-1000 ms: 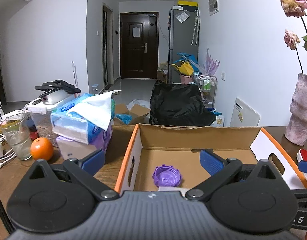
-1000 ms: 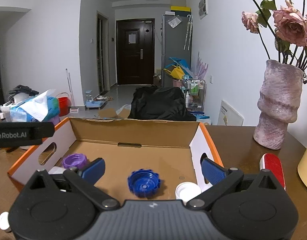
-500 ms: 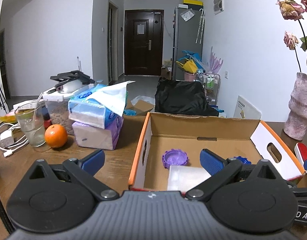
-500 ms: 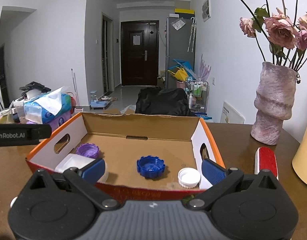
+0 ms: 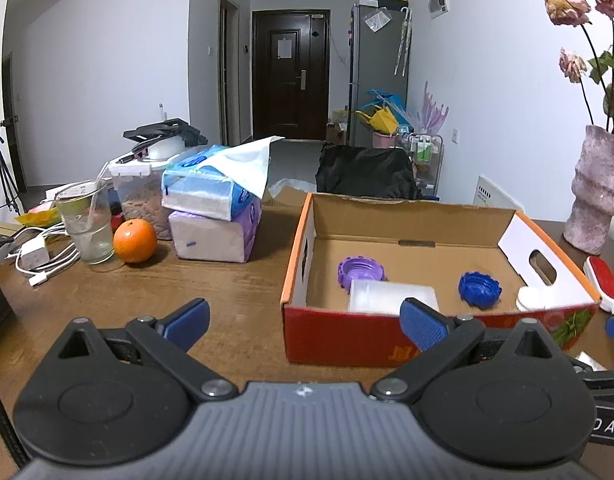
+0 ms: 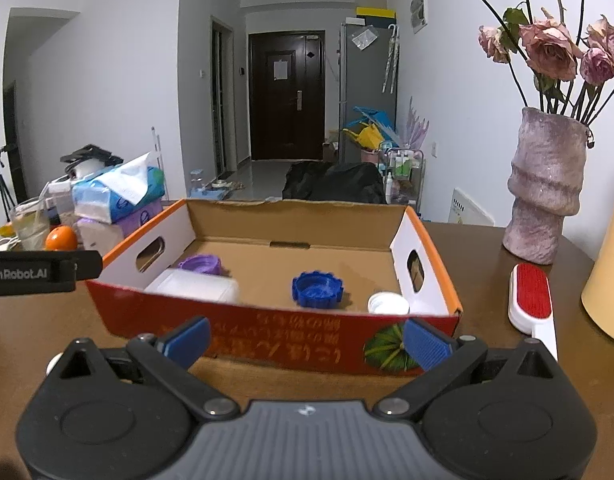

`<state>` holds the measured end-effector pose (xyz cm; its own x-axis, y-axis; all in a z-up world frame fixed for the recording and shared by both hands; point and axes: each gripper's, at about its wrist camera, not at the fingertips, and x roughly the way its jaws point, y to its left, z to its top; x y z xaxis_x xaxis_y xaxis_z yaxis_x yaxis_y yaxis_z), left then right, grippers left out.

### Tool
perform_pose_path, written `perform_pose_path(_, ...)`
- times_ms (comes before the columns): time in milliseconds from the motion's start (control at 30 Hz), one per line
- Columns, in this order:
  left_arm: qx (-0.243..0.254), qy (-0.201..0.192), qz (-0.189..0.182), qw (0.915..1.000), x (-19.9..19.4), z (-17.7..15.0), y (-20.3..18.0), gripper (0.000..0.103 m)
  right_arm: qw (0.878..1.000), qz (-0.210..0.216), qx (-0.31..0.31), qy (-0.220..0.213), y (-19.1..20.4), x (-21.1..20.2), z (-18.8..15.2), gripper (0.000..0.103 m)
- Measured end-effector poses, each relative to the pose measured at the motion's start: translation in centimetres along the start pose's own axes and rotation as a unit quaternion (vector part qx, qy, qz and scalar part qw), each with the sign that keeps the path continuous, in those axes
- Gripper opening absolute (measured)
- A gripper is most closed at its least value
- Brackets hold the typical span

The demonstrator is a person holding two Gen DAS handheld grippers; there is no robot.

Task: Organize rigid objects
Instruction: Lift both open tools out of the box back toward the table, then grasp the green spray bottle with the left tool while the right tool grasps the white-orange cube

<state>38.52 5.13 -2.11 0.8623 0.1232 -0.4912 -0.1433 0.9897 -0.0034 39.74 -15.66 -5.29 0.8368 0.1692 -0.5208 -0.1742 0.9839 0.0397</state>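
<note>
Nearest the left wrist camera, the left gripper (image 5: pixel 303 320) hangs released over the wooden surface (image 5: pixel 227 300), its blue pads spread wide with nothing between them. The right gripper (image 6: pixel 305 338) is likewise spread and empty, held just in front of the red near wall of the cardboard box (image 6: pixel 275 336).

Inside the box, a translucent white container (image 6: pixel 195 286) lies on its side at the near left, touching a purple cap (image 6: pixel 201 264) just behind it. A blue cap (image 6: pixel 317 289) sits near the middle of the floor, and a white cap (image 6: pixel 388 304) rests at the near right corner, close to the side wall with the handle cutout.

Right of the box, a red and white lint brush (image 6: pixel 531 300) lies flat on the surface. Farther back stands a pink vase (image 6: pixel 545 188) of dried roses.

Left of the box are stacked tissue packs (image 5: pixel 213 216), an orange (image 5: pixel 135 241) and a drinking glass (image 5: pixel 85 228).
</note>
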Motion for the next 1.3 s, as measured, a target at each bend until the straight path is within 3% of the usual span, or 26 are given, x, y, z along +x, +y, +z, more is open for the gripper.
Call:
perform_pose_path(800,0.014,0.032,0.003,0.9994,-4.4,-5.4,2.1,0.103,0.999,0.023,-0.033,0.032,3.1,-4.4,-4.9,0.101)
perform_pose_path(1200,0.003,0.041,-0.001,0.9991,-5.0,-6.4,3.2,0.103,0.997,0.02,-0.046,0.067,4.4,-3.4,-7.1,0.083)
perform_pose_path(1300,0.004,0.042,-0.003,0.9991,-5.0,-6.4,3.1,0.103,0.996,0.024,-0.049,0.071,4.6,-3.1,-7.4,0.071)
